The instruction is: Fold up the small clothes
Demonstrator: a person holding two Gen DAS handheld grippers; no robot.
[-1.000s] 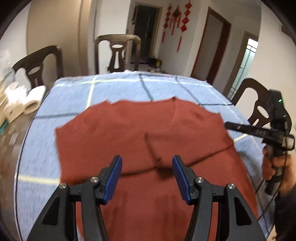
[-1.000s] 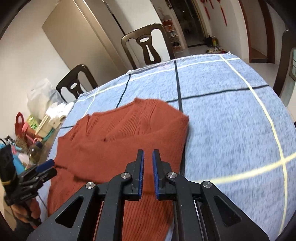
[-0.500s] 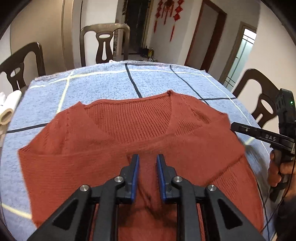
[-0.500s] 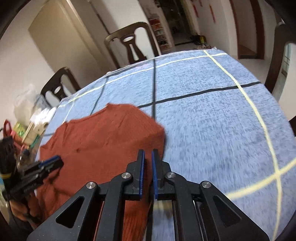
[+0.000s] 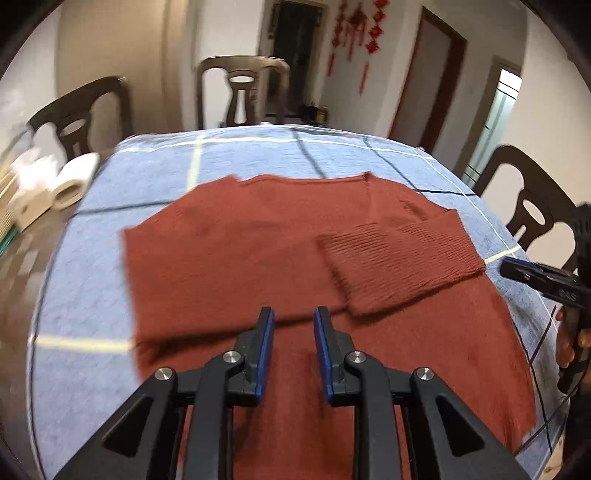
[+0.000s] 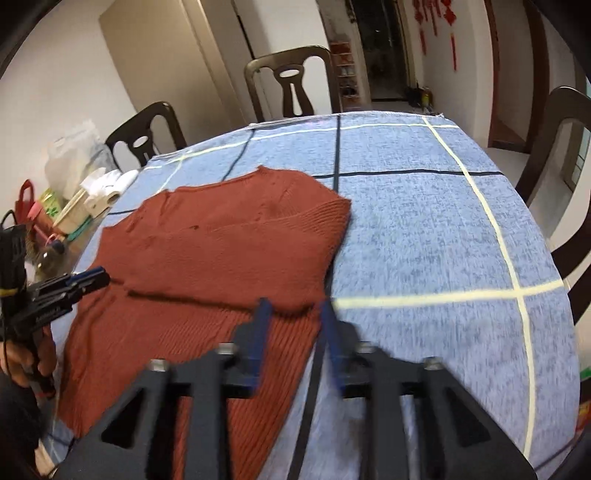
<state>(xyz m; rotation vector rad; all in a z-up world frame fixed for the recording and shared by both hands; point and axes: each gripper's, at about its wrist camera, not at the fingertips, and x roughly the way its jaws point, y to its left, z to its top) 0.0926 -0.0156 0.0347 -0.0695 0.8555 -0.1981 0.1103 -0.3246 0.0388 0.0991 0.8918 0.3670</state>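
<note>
The blue checked tablecloth [image 6: 424,229] is spread as the folding surface; the rust-red knitted sweater [image 5: 236,258] is laid flat on it, one sleeve folded inward. The left gripper [image 5: 293,325], slightly parted, and right gripper [image 6: 293,314], just opened, apparently hold nothing. Paper rolls [image 5: 70,184] lie aside, obstructing nothing.

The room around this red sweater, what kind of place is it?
Most likely a home dining room: dark wooden dining chairs ring a table under a blue checked cloth, and red hanging decorations mark a wall beside the doorways.
</note>
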